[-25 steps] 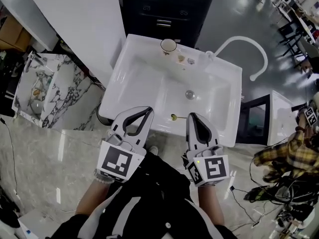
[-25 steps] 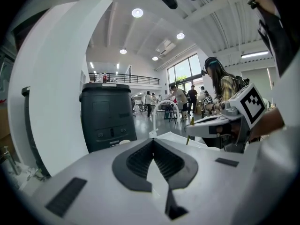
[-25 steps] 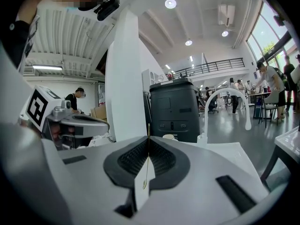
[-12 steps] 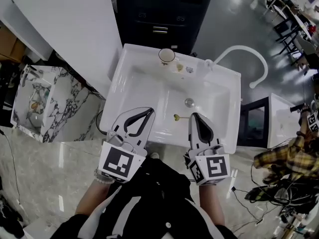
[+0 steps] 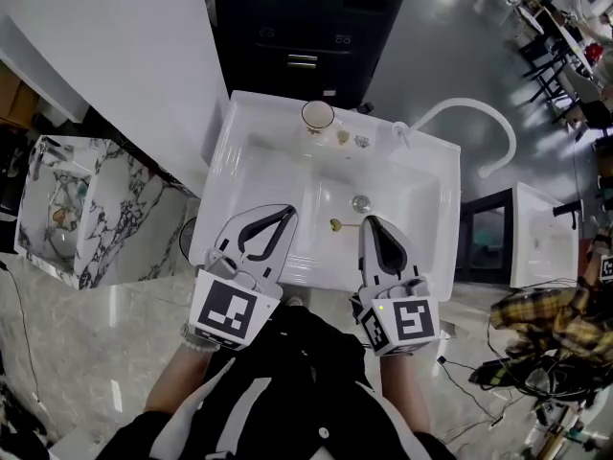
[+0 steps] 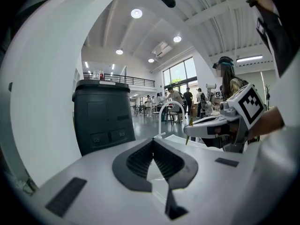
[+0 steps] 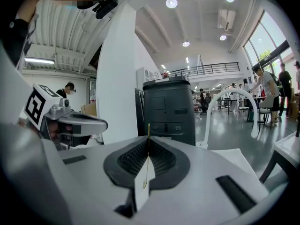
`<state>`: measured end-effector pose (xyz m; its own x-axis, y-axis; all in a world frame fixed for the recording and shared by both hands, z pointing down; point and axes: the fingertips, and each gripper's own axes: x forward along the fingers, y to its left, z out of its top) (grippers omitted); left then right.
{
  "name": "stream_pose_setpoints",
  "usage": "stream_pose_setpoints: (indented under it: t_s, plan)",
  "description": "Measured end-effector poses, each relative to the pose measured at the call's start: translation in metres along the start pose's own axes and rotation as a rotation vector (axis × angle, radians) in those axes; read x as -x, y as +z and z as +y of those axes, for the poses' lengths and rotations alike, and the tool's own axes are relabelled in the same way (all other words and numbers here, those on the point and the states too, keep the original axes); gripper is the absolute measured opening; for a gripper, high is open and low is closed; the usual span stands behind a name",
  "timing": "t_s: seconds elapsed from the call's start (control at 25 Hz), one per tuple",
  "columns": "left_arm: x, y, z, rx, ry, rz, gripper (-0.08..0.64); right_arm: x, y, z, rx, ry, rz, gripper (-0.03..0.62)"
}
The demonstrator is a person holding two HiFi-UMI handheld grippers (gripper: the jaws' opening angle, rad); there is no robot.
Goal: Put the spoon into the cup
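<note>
A pale cup (image 5: 317,115) stands at the far edge of the white basin-shaped table (image 5: 259,171). My right gripper (image 5: 370,223) is shut on a thin golden spoon (image 5: 338,224), whose bowl sticks out to the left above the table's near half. In the right gripper view the spoon (image 7: 147,170) stands as a thin line pinched between the ribbed pads of that gripper (image 7: 148,139). My left gripper (image 5: 286,212) hovers beside it, shut and holding nothing; its tips (image 6: 152,140) meet in the left gripper view. Both grippers point toward the cup, well short of it.
Two small objects (image 5: 343,137) lie right of the cup, and a round drain-like disc (image 5: 360,203) sits mid-table. A white curved pipe (image 5: 469,113) rises at the right rear. A black cabinet (image 5: 306,27) stands behind, a marbled block (image 5: 67,209) at left, a person in plaid (image 5: 536,314) at right.
Both grippers have moved forward from the table's near edge to over its near half, so the cup lies closer ahead. The spoon stays gripped in the right gripper.
</note>
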<state>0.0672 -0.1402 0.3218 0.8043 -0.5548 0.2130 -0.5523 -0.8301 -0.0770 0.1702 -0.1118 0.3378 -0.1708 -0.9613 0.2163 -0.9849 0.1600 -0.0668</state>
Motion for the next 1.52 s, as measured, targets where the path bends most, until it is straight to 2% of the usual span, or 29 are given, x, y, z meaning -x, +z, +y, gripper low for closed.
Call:
stream_pose_setpoints:
  t_s: [0.6,1.08,1.52]
  plan:
    - [-0.006,-0.006,0.020,0.012,0.016,0.016,0.000,-0.039,-0.002,-0.007,0.015,0.014,0.016,0.005]
    - [-0.002,-0.012,0.044,0.028,0.064,0.030,0.000,-0.088,0.004,-0.016,0.026,0.017,0.009,0.005]
    - [0.009,-0.023,0.060,0.031,0.093,0.042,0.000,-0.144,0.003,-0.025,0.095,0.016,0.030,0.005]
